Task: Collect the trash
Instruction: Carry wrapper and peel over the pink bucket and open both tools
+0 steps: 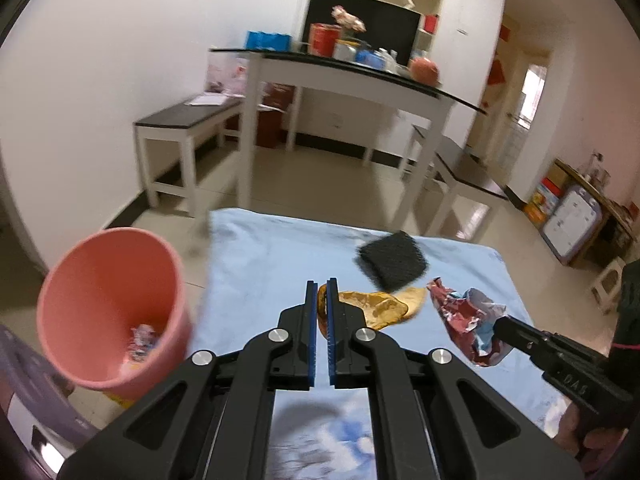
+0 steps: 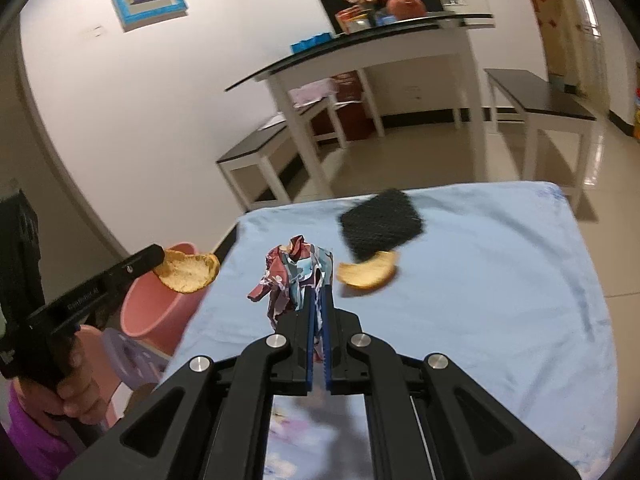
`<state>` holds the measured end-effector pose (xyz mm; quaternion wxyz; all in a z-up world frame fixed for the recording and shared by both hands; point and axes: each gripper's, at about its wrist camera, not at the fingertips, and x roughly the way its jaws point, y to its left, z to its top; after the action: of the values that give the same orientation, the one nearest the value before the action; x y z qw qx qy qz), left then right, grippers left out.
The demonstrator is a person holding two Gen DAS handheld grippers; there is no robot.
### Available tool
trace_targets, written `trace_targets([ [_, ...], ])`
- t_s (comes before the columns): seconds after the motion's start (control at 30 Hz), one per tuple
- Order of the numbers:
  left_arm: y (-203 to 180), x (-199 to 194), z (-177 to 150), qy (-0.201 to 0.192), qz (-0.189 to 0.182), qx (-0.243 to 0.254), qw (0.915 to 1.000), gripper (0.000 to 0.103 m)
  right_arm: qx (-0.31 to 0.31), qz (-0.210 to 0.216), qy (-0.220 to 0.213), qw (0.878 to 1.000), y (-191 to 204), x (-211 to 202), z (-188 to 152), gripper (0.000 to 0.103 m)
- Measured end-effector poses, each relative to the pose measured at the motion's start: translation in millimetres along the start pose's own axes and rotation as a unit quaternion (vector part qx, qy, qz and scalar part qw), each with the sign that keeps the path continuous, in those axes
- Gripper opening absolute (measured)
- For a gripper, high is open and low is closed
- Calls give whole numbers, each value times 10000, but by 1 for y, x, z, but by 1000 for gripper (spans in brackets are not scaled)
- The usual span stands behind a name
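Left gripper (image 1: 321, 292) clamped on orange peel (image 1: 376, 308), right gripper (image 2: 320, 300) clamped on crumpled wrapper (image 2: 294, 276), both above blue cloth (image 1: 260, 264), pink bin (image 1: 108, 308) at left

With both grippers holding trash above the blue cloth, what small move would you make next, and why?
Probably carry the left gripper leftward over the pink bin. It is shut on an orange peel, already lifted off the cloth, and the bin stands beside the table on that side with trash inside. The right gripper, shut on the crumpled wrapper, could follow.
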<state>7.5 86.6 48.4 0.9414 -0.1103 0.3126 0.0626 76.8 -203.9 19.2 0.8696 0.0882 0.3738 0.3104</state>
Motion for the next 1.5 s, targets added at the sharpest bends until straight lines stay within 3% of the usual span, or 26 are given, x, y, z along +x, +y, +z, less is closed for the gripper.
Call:
trace_targets([
  [0.4, 87, -37, -5, -321, 725, -604, 9950, 4, -609, 712, 267, 9952, 99, 53, 21, 3],
  [0.73, 141, -36, -14, -291, 1264, -982, 9867, 4, -1141, 986, 583, 9868, 180, 102, 25, 3],
  [1.07, 177, -25, -25, -161, 1650, -1278, 9778, 4, -1365, 1092, 854, 9809, 220, 141, 14, 3],
  [1.5, 191, -16, -35, -56, 1760, -1314, 9756, 4, -1398, 913, 1068, 9802, 232, 175, 3, 3],
])
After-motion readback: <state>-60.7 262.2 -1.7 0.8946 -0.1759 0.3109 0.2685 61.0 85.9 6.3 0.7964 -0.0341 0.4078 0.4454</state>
